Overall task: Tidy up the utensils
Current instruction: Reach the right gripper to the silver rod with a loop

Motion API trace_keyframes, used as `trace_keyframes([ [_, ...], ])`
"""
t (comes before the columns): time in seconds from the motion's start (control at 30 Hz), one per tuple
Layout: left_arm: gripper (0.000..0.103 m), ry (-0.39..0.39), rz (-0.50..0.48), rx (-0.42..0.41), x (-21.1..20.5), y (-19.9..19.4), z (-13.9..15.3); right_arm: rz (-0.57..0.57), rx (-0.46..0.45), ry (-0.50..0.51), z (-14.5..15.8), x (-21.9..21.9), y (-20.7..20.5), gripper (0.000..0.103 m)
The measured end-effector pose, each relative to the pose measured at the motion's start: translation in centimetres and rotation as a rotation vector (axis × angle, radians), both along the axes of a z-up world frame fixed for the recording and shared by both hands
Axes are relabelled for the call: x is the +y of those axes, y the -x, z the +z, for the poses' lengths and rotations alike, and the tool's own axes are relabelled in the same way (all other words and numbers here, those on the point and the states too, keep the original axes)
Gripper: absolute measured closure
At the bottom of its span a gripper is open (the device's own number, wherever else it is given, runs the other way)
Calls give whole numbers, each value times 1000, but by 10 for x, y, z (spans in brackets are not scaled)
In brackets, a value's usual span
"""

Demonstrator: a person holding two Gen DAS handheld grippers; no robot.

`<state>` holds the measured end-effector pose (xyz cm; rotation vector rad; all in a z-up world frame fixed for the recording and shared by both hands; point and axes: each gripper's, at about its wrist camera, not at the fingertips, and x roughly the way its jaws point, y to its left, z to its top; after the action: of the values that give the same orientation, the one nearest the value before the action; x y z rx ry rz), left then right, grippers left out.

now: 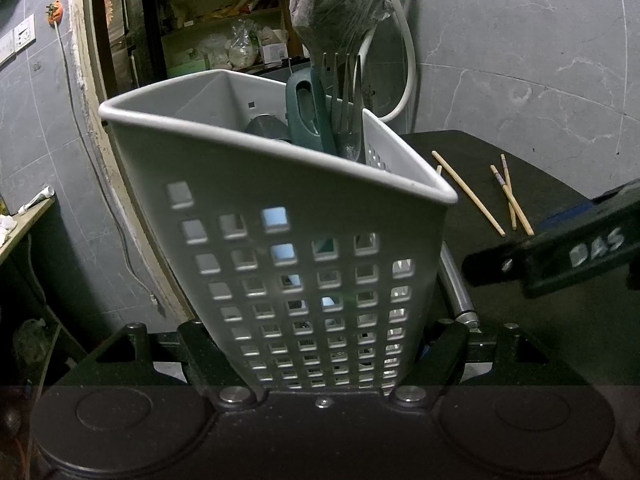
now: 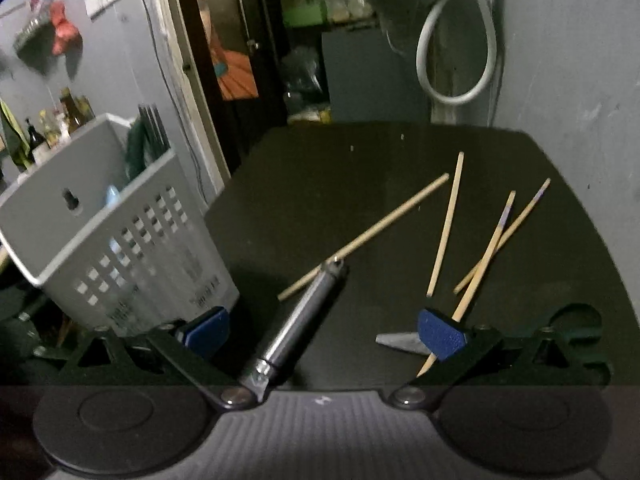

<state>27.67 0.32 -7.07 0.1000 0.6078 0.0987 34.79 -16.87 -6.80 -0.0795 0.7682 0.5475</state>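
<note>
**Ana:** On the left side of the dark table (image 2: 320,184) stands the grey plastic basket with square holes (image 1: 280,240). The left gripper (image 1: 320,352) is squeezed tight on its bottom part and holds it a bit tipped. A green-handled tool (image 1: 308,112) and a metal fork (image 1: 346,96) stick up inside it.

**Ben:** Could the basket fall?

**Ana:** I think it could. It leans, and the tall things inside make it heavy on top. If the squeeze slips, it may tip and spill them.

**Ben:** What is in the middle?

**Ana:** A shiny metal handle (image 2: 304,316) lies between the wide-apart fingers of the right gripper (image 2: 324,332). The blue pads (image 2: 440,334) do not touch it. One long wooden chopstick (image 2: 364,236) runs under its far tip.

**Ben:** So what may go wrong there?

**Ana:** The handle is round and smooth, so it might roll or slide out when the pads close. It may also drag that chopstick along.

**Ben:** And to the right?

**Ana:** Three more wooden chopsticks (image 2: 486,248) lie loose, two of them crossed. One passes just beside the right pad. A closing pad may knock it and send it off the table.
</note>
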Motion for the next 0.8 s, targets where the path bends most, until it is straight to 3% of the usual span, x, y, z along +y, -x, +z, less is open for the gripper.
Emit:
trace_keyframes([
  [0.4, 25, -2, -2, 0, 0, 1, 1, 51, -50, 97, -23, 28, -12, 2],
  [0.77, 25, -2, -2, 1, 0, 1, 2, 113, -15, 94, -32, 31, -16, 50],
  [0.8, 25, -2, -2, 0, 0, 1, 1, 120, -15, 96, -32, 31, -14, 59],
])
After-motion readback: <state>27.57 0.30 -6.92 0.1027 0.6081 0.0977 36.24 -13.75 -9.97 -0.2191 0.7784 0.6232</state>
